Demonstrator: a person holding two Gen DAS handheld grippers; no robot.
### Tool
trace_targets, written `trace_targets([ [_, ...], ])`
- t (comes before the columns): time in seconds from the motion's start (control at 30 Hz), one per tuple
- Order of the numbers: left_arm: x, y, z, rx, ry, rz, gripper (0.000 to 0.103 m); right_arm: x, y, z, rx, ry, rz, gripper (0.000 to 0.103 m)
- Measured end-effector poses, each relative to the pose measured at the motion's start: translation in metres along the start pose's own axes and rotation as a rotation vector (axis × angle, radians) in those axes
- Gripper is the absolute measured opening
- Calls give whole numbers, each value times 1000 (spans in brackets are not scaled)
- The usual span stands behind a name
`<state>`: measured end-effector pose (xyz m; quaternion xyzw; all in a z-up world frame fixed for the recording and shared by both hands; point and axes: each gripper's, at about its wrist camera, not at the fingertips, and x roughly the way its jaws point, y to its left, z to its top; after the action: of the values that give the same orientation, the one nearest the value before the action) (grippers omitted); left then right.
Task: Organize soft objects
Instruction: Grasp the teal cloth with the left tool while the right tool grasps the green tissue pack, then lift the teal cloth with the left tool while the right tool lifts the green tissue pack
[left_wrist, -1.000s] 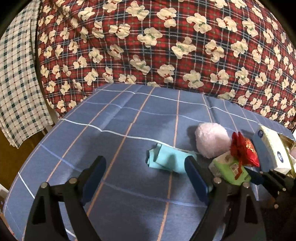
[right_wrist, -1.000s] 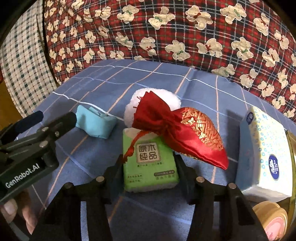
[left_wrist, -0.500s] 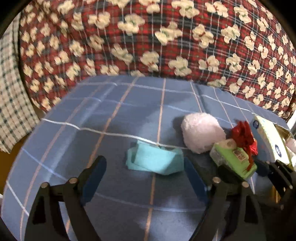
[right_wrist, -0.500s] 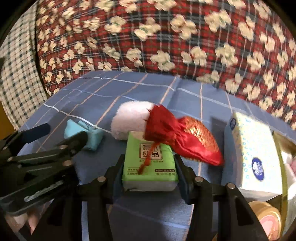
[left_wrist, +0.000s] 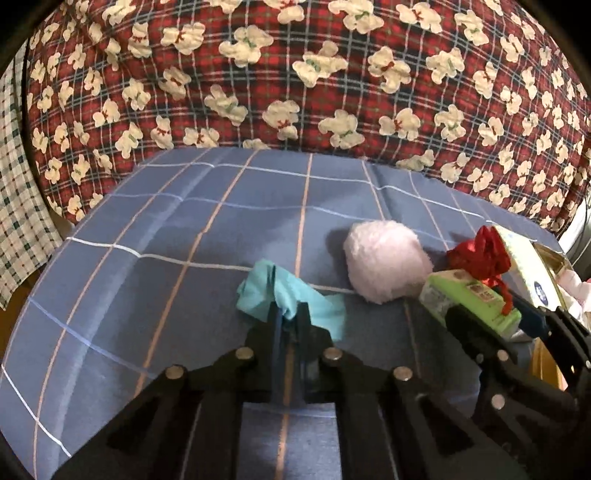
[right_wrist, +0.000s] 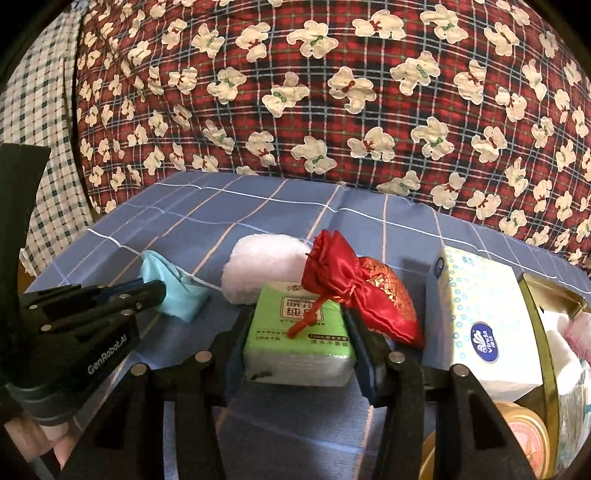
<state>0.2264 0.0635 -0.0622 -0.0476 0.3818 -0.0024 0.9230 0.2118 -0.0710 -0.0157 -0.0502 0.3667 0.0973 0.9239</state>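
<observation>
— Report what is obscured.

— My left gripper (left_wrist: 288, 317) has just clamped shut on the teal cloth (left_wrist: 295, 299), hiding its near fold. The gold tin (right_wrist: 543, 295) is cut off at the right edge.

— Count?

— One cloth, one white pom-pom (right_wrist: 264, 262), one red pouch (right_wrist: 365, 295), one tissue box (right_wrist: 480, 314).

— Right side?

— My right gripper (right_wrist: 299, 343) grips the green tissue pack (right_wrist: 295, 332) on the blue checked sheet (left_wrist: 184, 229), with the pouch lying across its top.

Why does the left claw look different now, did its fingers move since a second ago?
Yes. The left gripper has just been closing: its fingers, earlier spread wide over the blue checked sheet, now pinch the turquoise cloth between them.
</observation>
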Motion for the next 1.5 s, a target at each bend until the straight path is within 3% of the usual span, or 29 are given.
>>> trace_targets([
  [0.23, -5, -6, 1, 28, -34, 12, 4, 0, -6, -2, 30, -6, 32, 52],
  [0.77, -43, -14, -7, 77, -249, 71, 4, -22, -6, -3, 23, -125, 53, 52],
  [1.5, -63, -17, -16, 43, -343, 67, 4, -44, -7, -9, 33, -248, 85, 52],
])
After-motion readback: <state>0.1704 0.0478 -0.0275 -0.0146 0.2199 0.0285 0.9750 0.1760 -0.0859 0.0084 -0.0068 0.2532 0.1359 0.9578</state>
